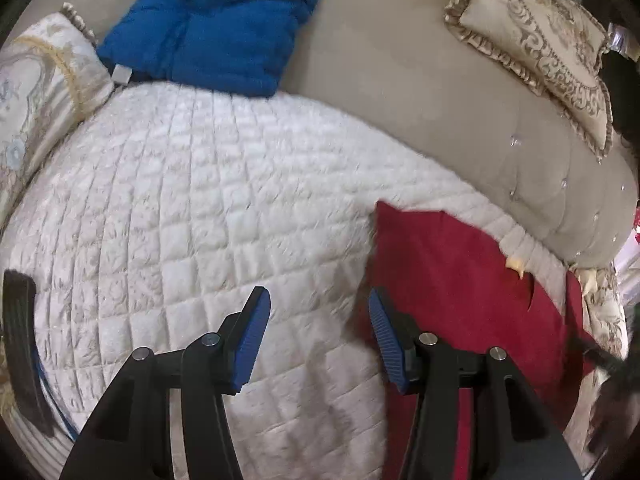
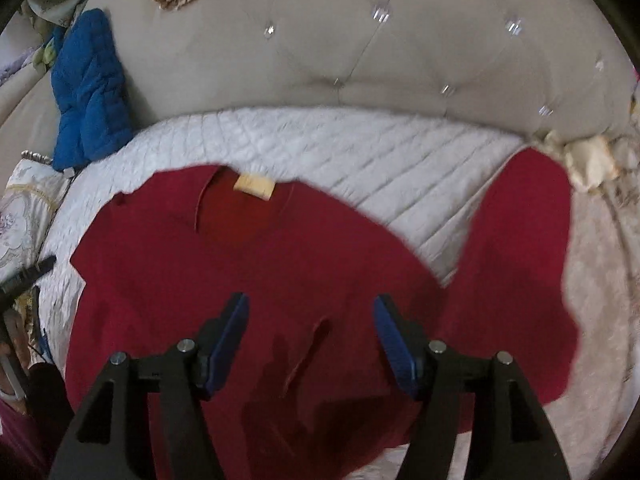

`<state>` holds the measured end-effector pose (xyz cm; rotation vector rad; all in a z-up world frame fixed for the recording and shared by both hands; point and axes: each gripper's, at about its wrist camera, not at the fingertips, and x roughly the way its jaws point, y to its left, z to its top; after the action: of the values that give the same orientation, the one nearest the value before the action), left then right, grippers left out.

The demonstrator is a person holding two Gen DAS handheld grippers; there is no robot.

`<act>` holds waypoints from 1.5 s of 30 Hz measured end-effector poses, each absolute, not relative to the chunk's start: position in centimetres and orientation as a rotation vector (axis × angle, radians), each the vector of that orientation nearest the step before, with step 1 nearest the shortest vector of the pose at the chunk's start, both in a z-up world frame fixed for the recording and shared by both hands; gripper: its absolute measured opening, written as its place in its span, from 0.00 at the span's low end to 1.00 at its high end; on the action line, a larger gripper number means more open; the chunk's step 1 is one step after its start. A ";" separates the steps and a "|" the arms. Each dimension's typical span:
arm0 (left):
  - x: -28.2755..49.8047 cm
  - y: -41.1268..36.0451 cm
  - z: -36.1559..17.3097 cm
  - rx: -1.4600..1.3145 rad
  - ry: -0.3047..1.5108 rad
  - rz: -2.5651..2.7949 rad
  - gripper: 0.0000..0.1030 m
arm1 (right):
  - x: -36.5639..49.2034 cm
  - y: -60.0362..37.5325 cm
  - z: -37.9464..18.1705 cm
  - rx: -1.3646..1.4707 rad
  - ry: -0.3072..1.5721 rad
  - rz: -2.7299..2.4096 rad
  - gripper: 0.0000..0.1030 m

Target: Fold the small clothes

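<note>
On the white quilted bedspread (image 2: 360,140) a red knit sweater (image 2: 248,264) lies spread flat, collar toward the beige tufted headboard (image 2: 360,52), one sleeve out to the side; the right gripper (image 2: 311,344) hangs above it, jaws spread and empty; the left gripper (image 1: 320,340) hangs spread too, beside the sweater's edge; a blue padded jacket (image 1: 216,20) leans against the headboard.

I see a red garment (image 2: 248,280) of soft, matt knit cloth, with a pale woven label (image 2: 254,187) at its neck, toward 12 o'clock. Under it lies a white quilted bedspread (image 1: 180,208), stitched in squares, faintly sheeny. At 11 o'clock my view catches a blue padded cloth (image 1: 216,20), matt and puffy. The headboard (image 2: 360,60) looks like smooth tufted beige upholstery with glinting buttons. My gripper pads (image 2: 228,344) are ribbed blue, on matt black plastic arms with shiny metal pins.
</note>
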<state>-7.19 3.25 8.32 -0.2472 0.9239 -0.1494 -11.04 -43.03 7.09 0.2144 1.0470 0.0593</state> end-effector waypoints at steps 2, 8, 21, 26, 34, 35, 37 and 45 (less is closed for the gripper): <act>-6.6 1.5 8.8 -0.183 0.918 -0.146 0.29 | -10.1 -41.6 5.1 0.163 1.054 0.053 0.62; -4.0 -2.8 8.1 -0.076 0.959 -0.104 0.29 | -11.6 -40.8 7.2 0.040 0.980 -0.001 0.06; -2.4 -1.9 2.5 -0.117 1.045 -0.055 0.29 | -9.2 -41.3 9.9 0.250 0.922 -0.049 0.54; -2.2 -1.4 2.6 -0.134 1.041 -0.059 0.29 | -3.5 -30.2 10.0 0.200 0.925 0.277 0.51; -1.3 -0.3 3.3 -0.134 1.013 -0.037 0.29 | 2.6 -19.9 4.5 -0.059 0.997 0.281 0.21; -1.2 -0.2 3.4 -0.134 1.004 -0.036 0.29 | 2.9 -20.1 4.2 -0.073 0.980 0.246 0.20; -1.4 -0.1 3.9 -0.140 0.973 -0.046 0.29 | 2.6 -21.1 4.7 -0.009 0.985 0.260 0.20; -2.4 -2.4 5.3 -0.139 0.918 -0.163 0.29 | -6.4 -28.5 6.1 0.059 0.996 0.195 0.41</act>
<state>-2.41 -2.38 5.28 -0.1392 0.9178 -0.1628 -6.38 -28.54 6.06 0.0587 0.9962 0.1951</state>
